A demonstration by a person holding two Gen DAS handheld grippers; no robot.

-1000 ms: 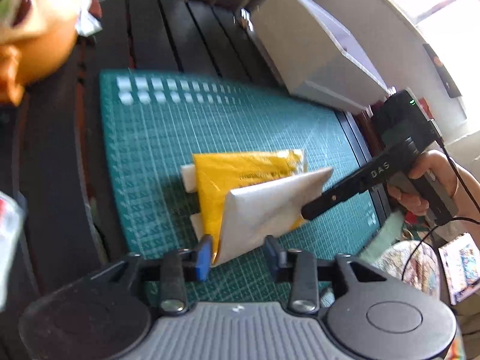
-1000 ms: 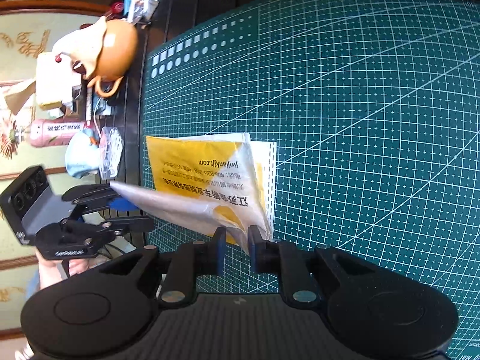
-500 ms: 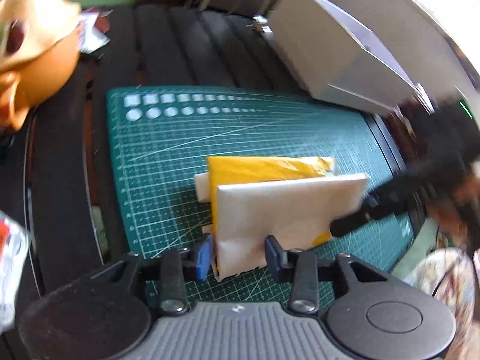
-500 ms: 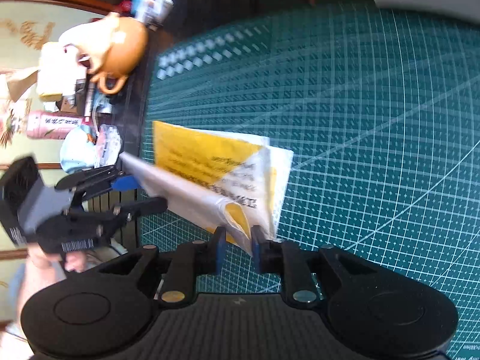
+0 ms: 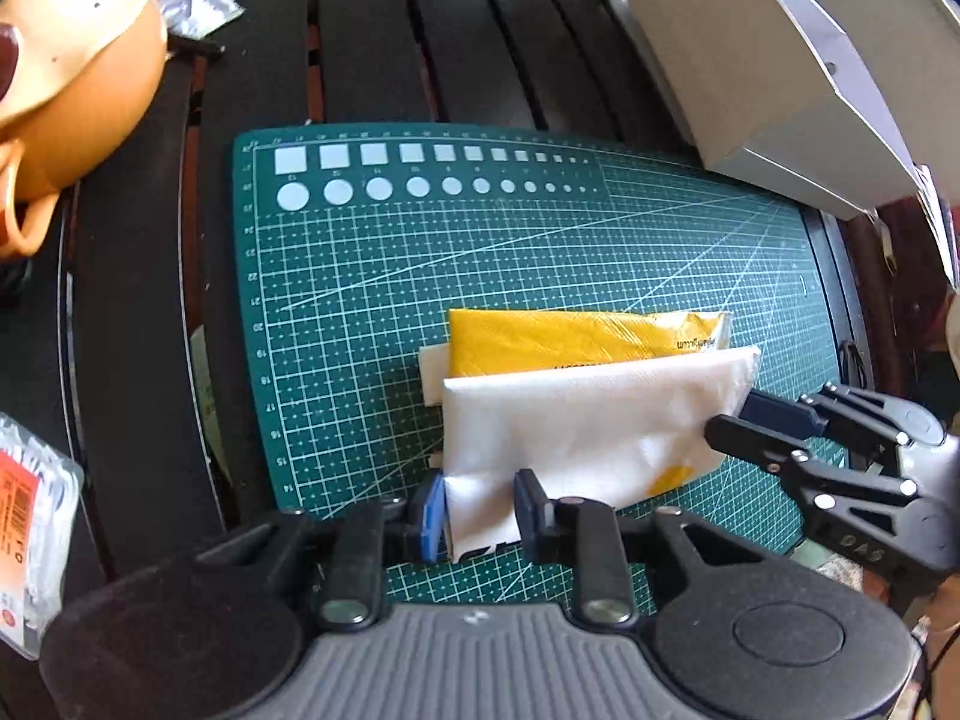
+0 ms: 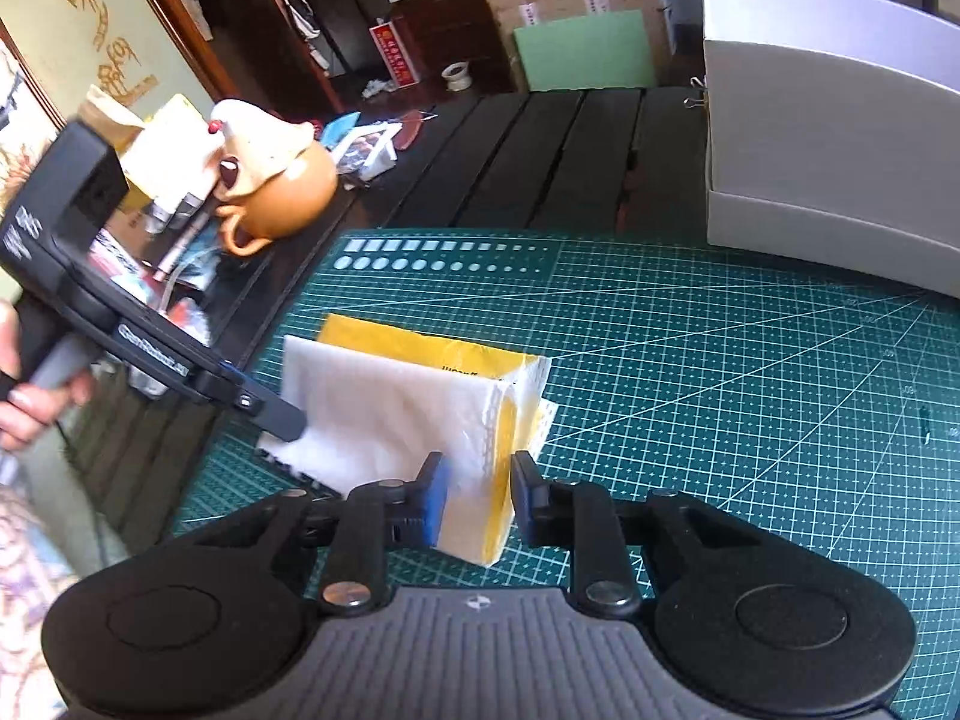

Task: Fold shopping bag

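Note:
The shopping bag [image 5: 588, 414] is yellow and white plastic, lying on the green cutting mat [image 5: 360, 276]. Its white near flap is folded over the yellow part and stands slightly raised. My left gripper [image 5: 480, 507] is open, its blue pads on either side of the flap's near left corner. My right gripper [image 6: 477, 498] is open too, with the bag's right end [image 6: 480, 468] between its pads. In the left wrist view the right gripper [image 5: 750, 420] sits at the flap's right edge. In the right wrist view the left gripper [image 6: 282, 420] touches the flap's left edge.
An orange teapot [image 5: 72, 78] stands on the dark slatted table [image 5: 372, 30] left of the mat. A grey-white box [image 5: 774, 72] lies at the mat's back right. Plastic packets [image 5: 30, 540] lie at the near left. More clutter sits around the teapot [image 6: 282, 186].
Both grippers carried the white flap over the yellow part and lowered it. The right gripper swung round to level, and its jaws opened from shut on the bag.

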